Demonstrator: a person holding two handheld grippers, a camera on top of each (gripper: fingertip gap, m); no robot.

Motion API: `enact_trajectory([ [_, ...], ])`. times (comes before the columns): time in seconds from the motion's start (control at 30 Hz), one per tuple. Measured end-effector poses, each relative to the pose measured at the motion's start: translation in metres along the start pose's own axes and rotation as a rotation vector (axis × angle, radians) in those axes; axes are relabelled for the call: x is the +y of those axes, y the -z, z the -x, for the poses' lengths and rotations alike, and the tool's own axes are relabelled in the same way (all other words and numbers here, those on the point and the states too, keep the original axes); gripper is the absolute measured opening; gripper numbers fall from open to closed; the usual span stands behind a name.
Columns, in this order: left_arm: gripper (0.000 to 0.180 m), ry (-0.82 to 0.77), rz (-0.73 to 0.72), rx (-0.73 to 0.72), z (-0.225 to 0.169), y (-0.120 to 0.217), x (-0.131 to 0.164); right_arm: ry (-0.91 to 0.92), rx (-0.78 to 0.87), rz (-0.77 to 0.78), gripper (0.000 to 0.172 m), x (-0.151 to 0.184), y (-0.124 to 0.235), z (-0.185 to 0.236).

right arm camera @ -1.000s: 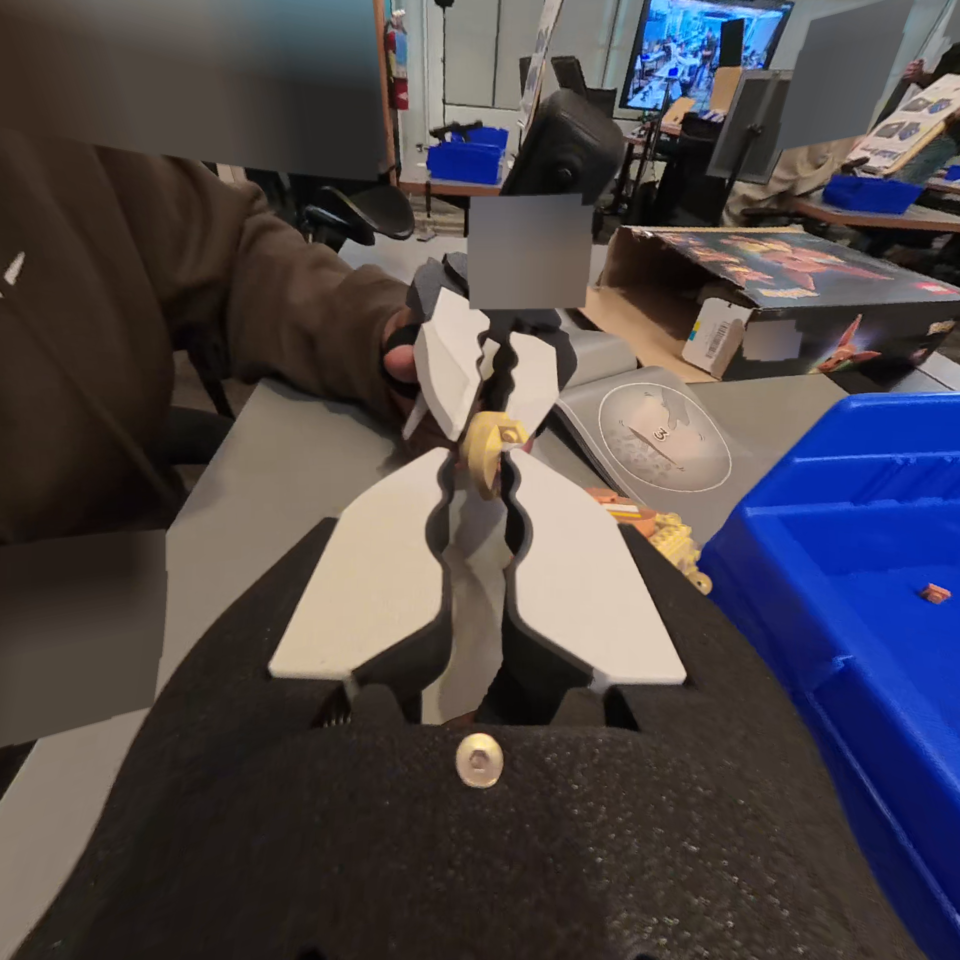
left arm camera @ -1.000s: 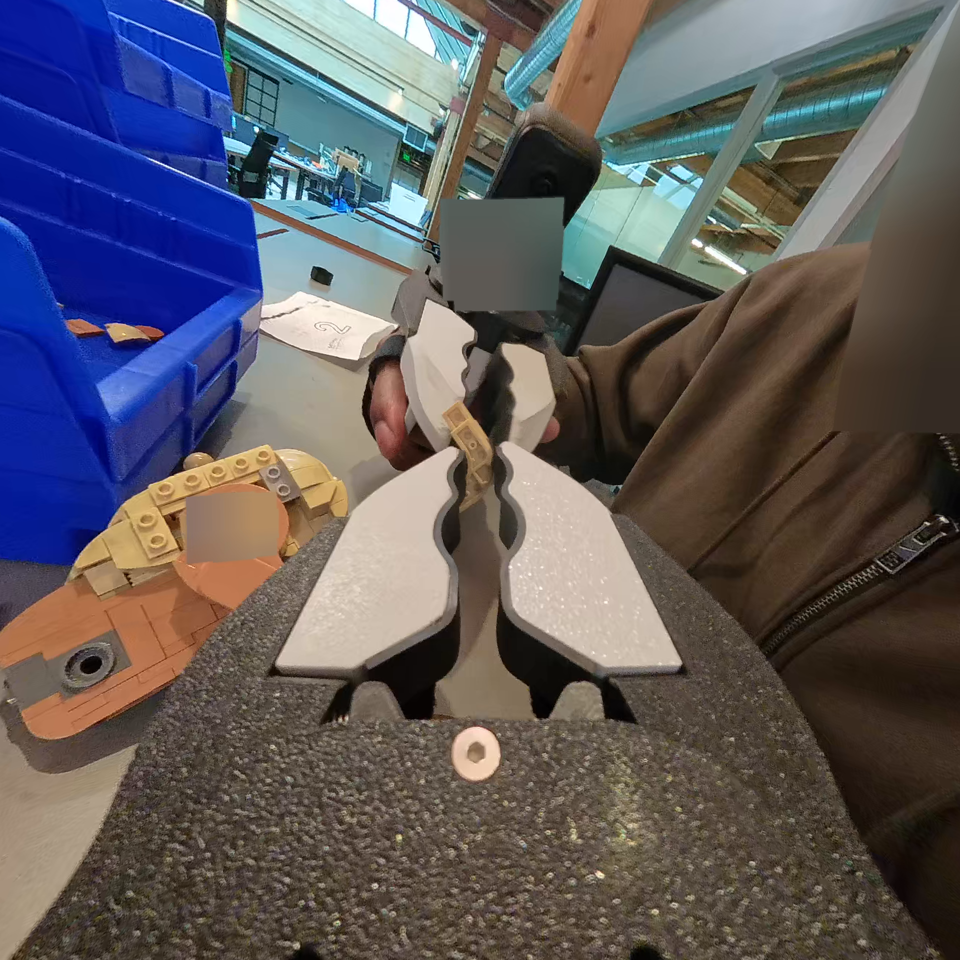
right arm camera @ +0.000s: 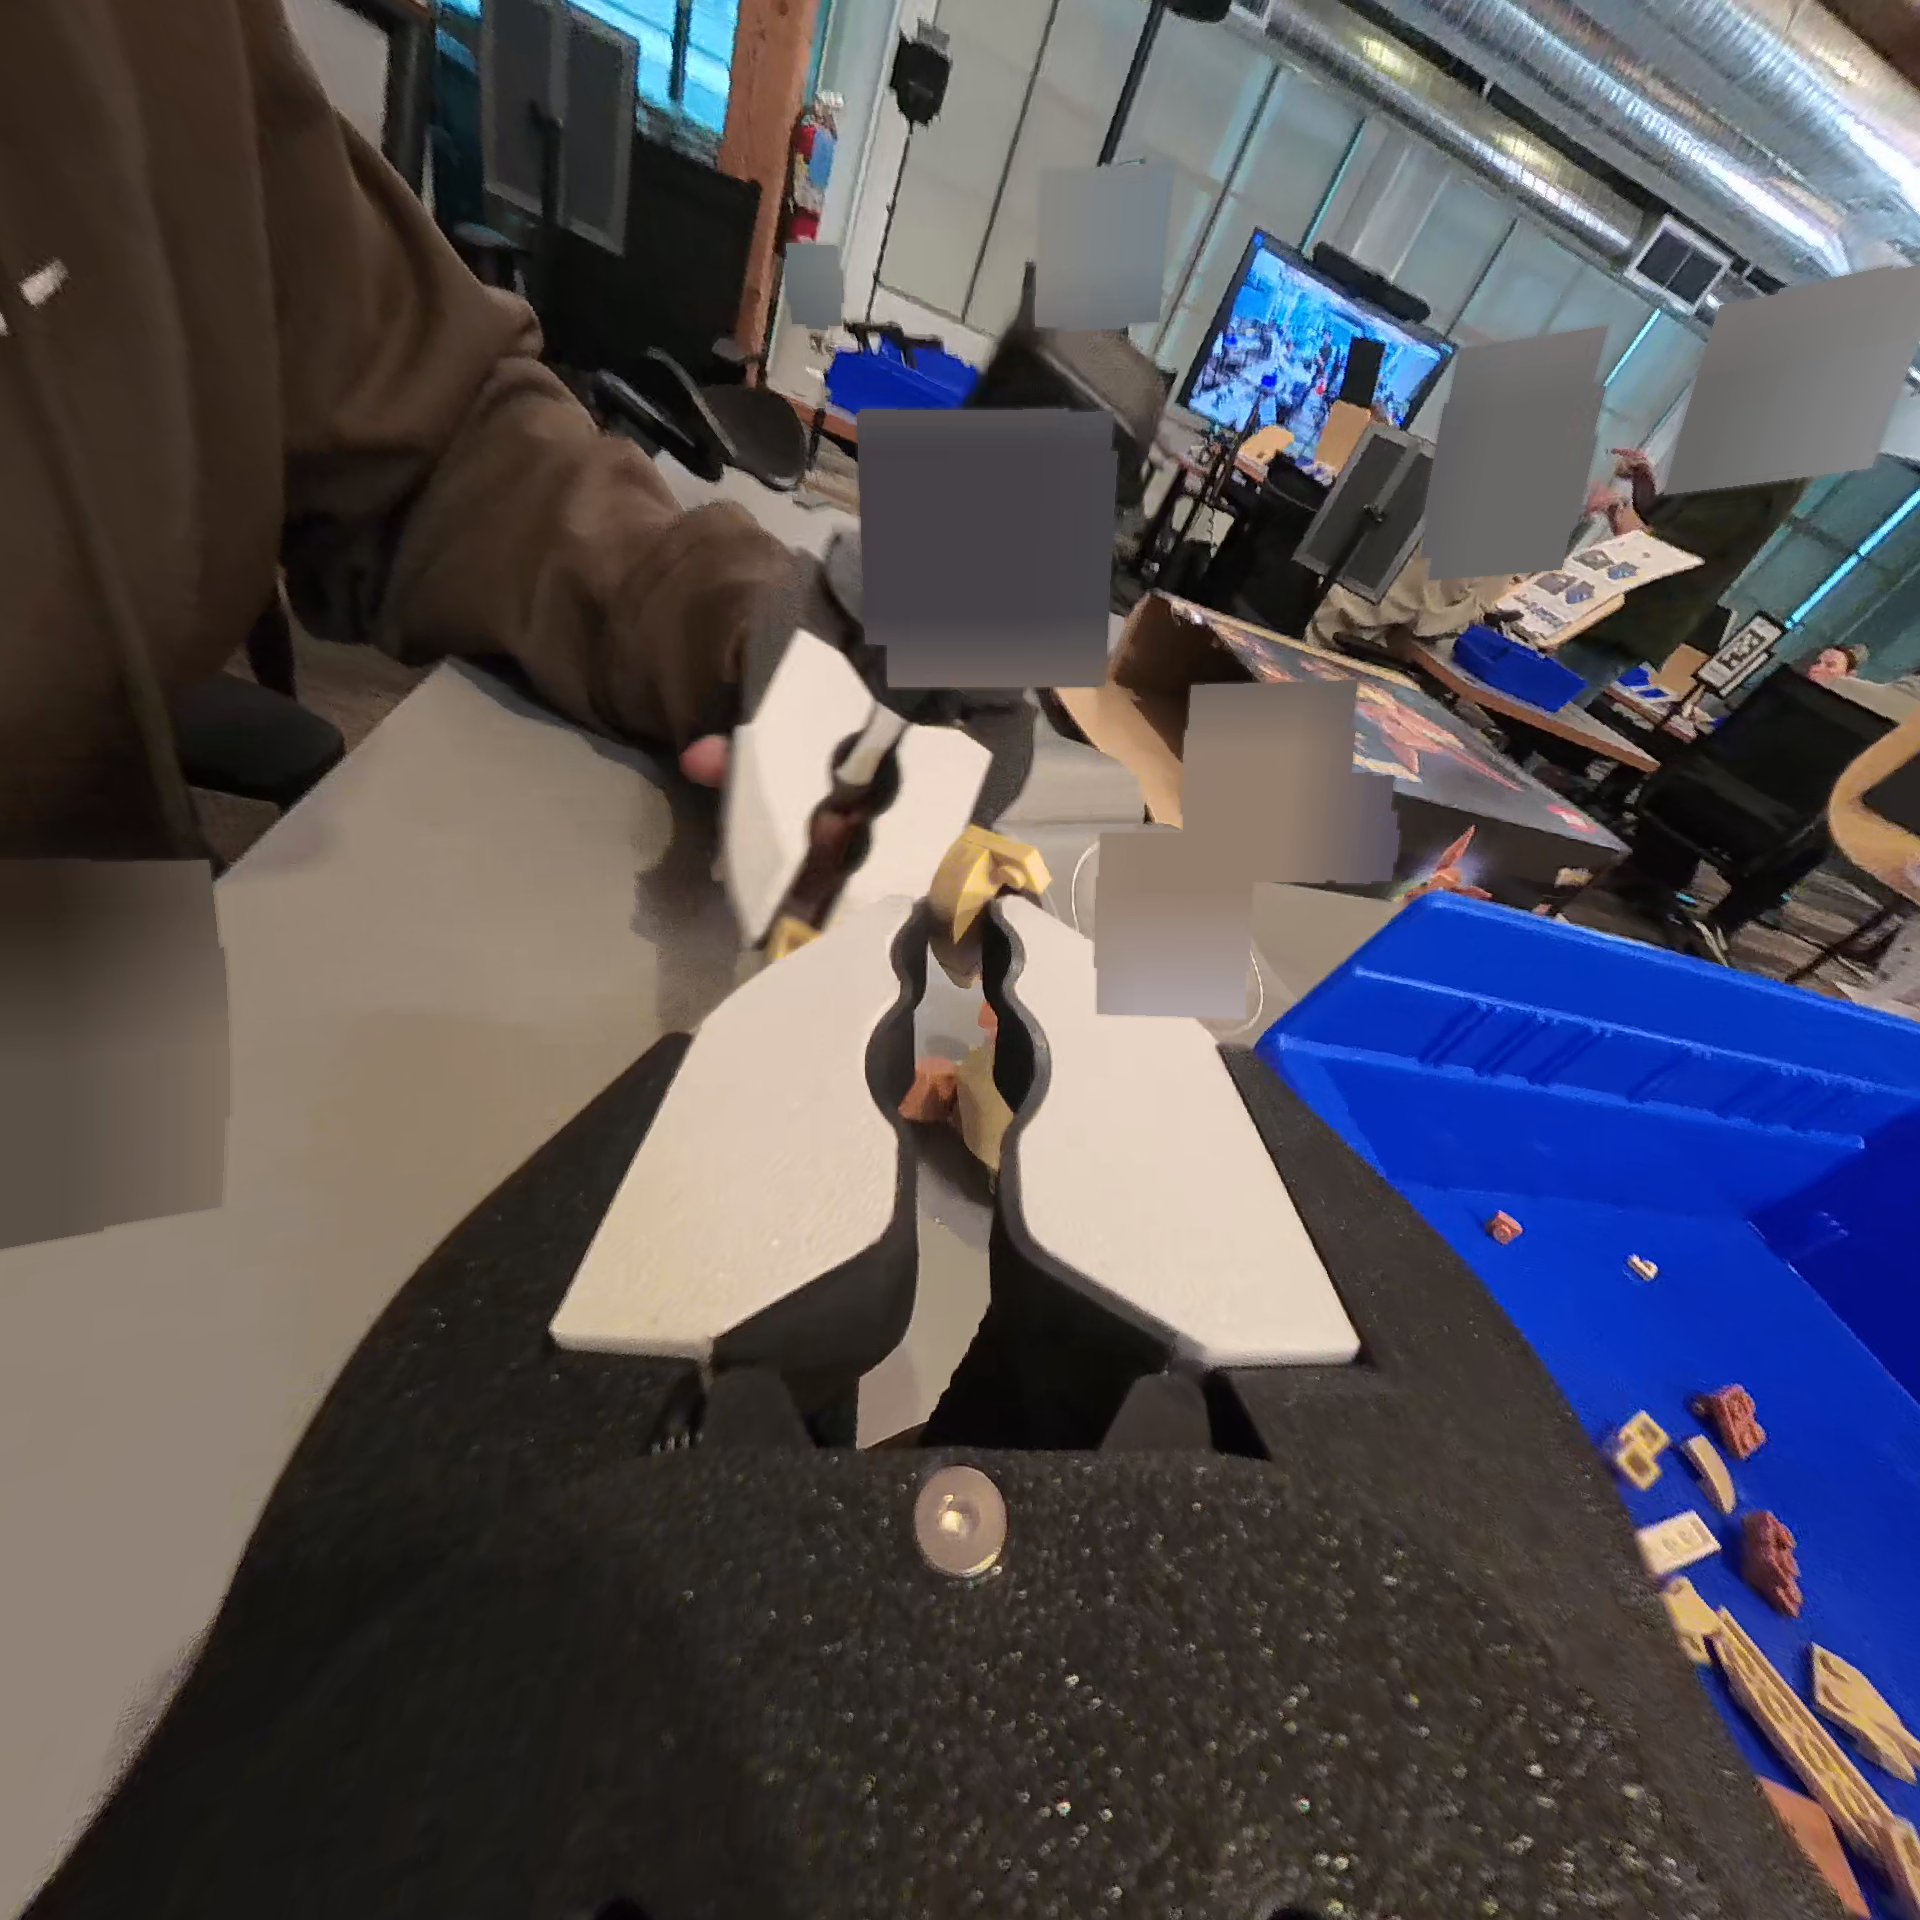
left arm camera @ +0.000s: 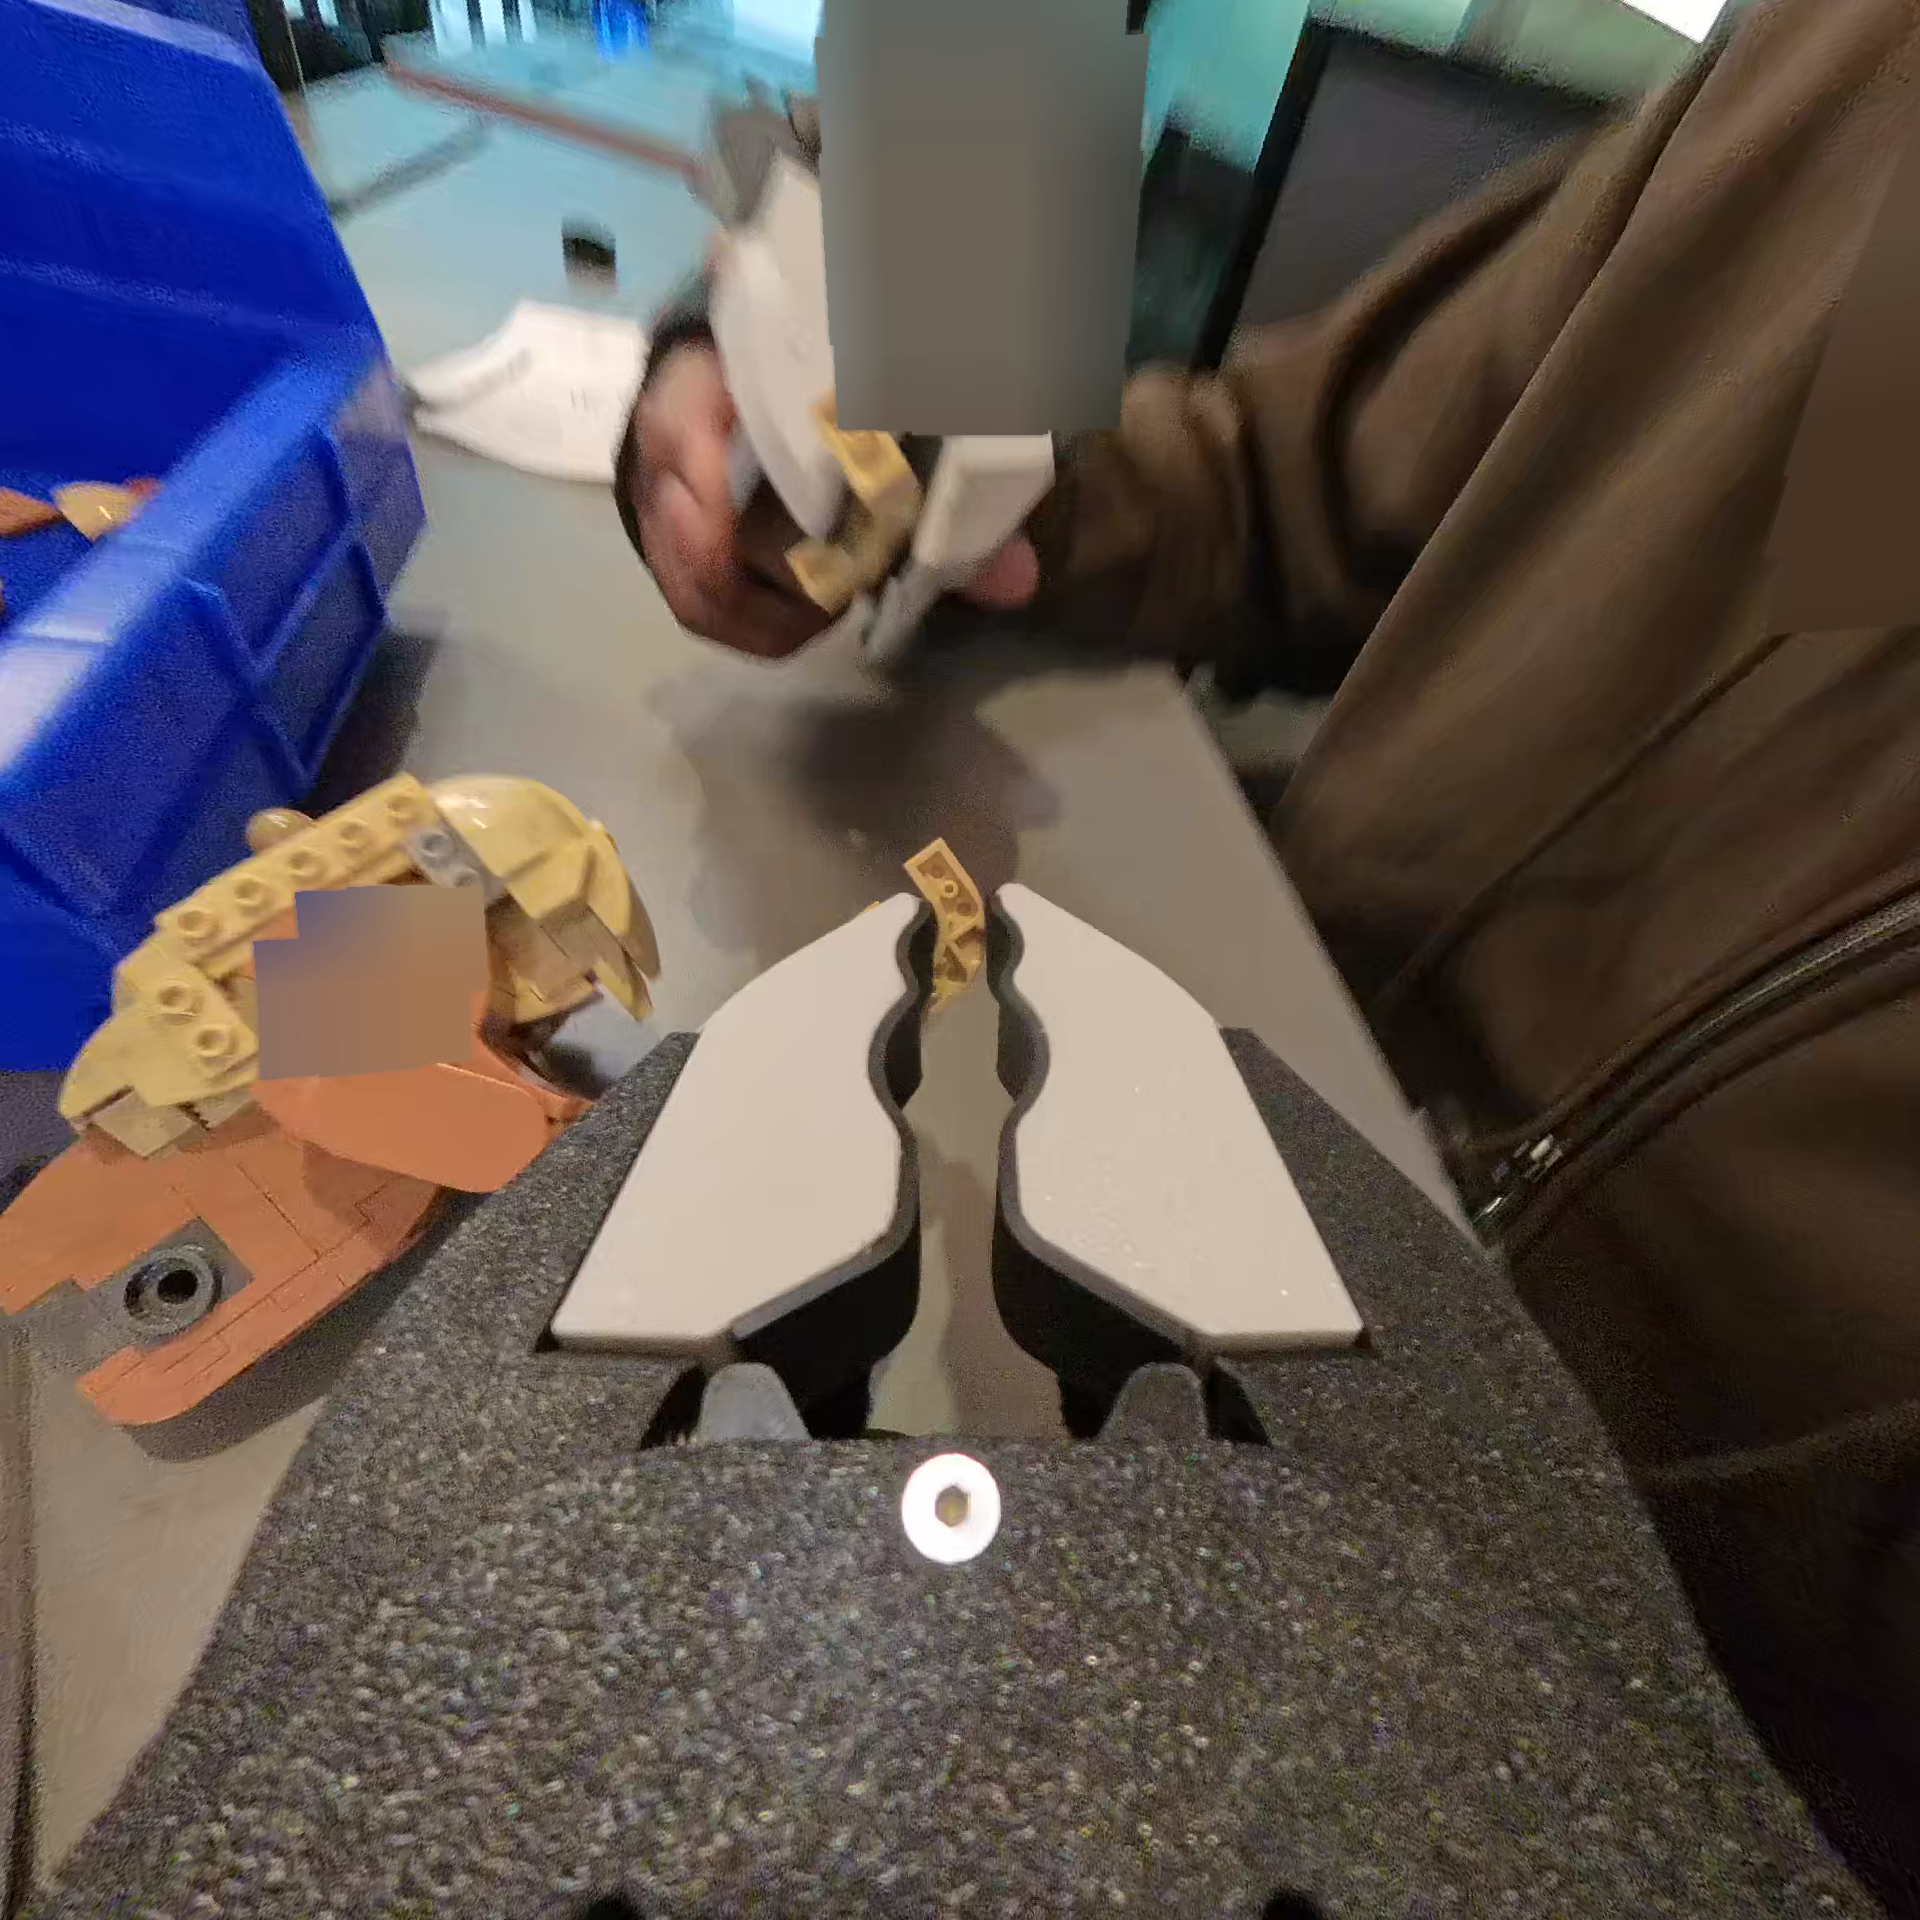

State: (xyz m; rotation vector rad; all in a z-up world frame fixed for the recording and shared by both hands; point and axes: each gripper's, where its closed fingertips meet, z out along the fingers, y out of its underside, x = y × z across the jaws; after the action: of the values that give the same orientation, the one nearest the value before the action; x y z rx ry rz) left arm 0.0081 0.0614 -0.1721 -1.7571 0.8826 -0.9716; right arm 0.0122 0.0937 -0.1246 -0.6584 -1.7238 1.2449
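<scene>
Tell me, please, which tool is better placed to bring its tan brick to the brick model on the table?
The left, probably. The left tool, shut on a tan curved brick, sits right beside the brick model. The right tool, gripping its own tan brick, hangs higher and farther from it.

A blue storage bin (left arm camera: 177, 582) is seen at the left of the grey table (left arm camera: 582, 665), with a tan and brown brick model (left arm camera: 312, 1039) just beside it. White paper sheets (left arm camera: 530, 384) lie farther back. A printed cardboard box (right arm camera: 1455, 769) and a lit screen (right arm camera: 1309, 343) are seen behind another blue bin (right arm camera: 1621, 1101) that holds loose bricks (right arm camera: 1745, 1538).
</scene>
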Motion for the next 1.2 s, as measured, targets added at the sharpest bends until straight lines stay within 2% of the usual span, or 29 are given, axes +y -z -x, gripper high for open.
enact_trajectory([
  [0.07,0.01,-0.071,0.132,-0.057,0.001,-0.008,0.018,0.024,0.015,0.062,0.01,0.01,-0.005,0.001],
  [0.13,0.01,-0.085,0.19,-0.11,0.006,-0.012,0.025,0.059,0.038,0.135,0.01,0.02,-0.01,0.001],
  [0.23,0.013,-0.076,0.157,-0.153,0.012,-0.008,0.018,0.129,0.083,0.273,0.01,0.037,-0.017,0.001],
  [0.33,0.015,-0.077,0.06,-0.218,0.018,0.003,-0.004,0.211,0.115,0.406,0.01,0.051,-0.022,0.004],
  [0.43,0.015,-0.132,-0.038,-0.348,0.025,0.016,-0.029,0.261,0.176,0.52,0.01,0.059,-0.025,0.003],
  [0.53,0.015,-0.211,-0.005,-0.437,0.027,0.017,-0.031,0.306,0.214,0.585,0.01,0.06,-0.03,0.005],
  [0.73,0.013,-0.268,0.102,-0.497,0.031,0.006,-0.016,0.338,0.245,0.598,0.01,0.055,-0.034,0.008],
  [0.97,0.007,-0.25,0.11,-0.492,0.033,0.006,-0.012,0.418,0.257,0.601,0.01,0.052,-0.034,0.01],
  [1.1,0.006,-0.133,0.039,-0.449,0.034,0.01,-0.017,0.447,0.279,0.579,0.01,0.046,-0.034,0.008],
  [1.2,0.005,0.004,-0.1,-0.514,0.053,0.035,-0.031,0.445,0.272,0.585,0.01,0.048,-0.032,0.007],
])
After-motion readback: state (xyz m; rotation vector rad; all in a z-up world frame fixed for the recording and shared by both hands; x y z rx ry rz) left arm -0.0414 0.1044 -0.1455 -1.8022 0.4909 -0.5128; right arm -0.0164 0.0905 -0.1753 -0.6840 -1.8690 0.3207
